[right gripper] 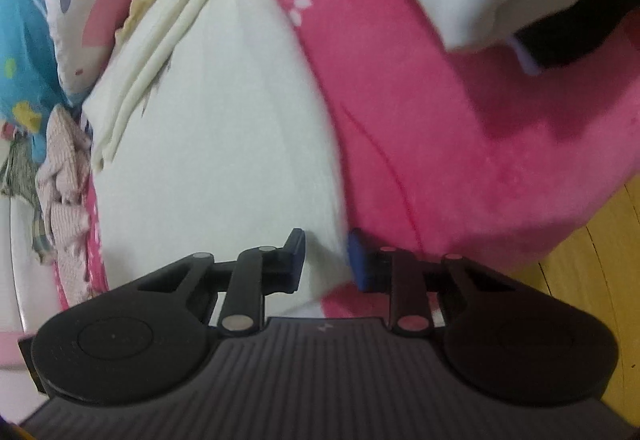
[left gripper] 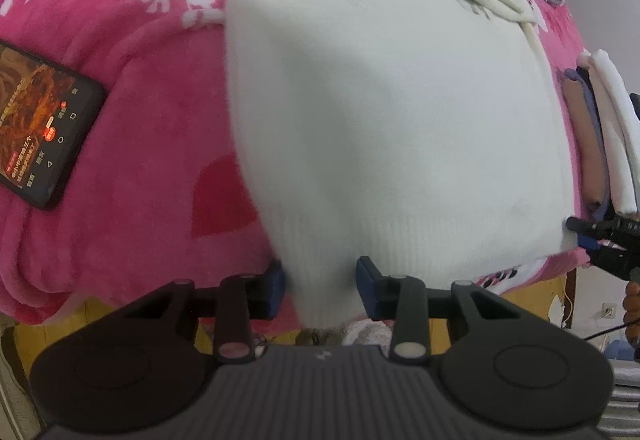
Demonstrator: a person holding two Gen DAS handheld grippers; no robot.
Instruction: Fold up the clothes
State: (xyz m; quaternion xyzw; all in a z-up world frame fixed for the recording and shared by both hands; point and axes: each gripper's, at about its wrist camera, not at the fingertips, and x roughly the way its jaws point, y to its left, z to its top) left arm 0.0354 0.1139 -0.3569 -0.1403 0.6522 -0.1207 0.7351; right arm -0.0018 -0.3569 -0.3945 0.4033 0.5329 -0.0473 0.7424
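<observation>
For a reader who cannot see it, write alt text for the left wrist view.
The left gripper straddles the ribbed hem of a white sweater spread on a pink floral blanket. A lit phone lies left; folded clothes sit right.

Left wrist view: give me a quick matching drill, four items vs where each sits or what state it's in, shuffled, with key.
Things:
1. white sweater
2. phone
3. folded stack
4. left gripper

Places or states:
A. on the pink blanket at the left edge, screen lit
B. at the right edge, beyond the sweater's side
C. spread flat in the middle, ribbed hem nearest the camera
D. at the bottom, jaws either side of the hem

Pairs: 1-C, 2-A, 3-B, 4-D
</observation>
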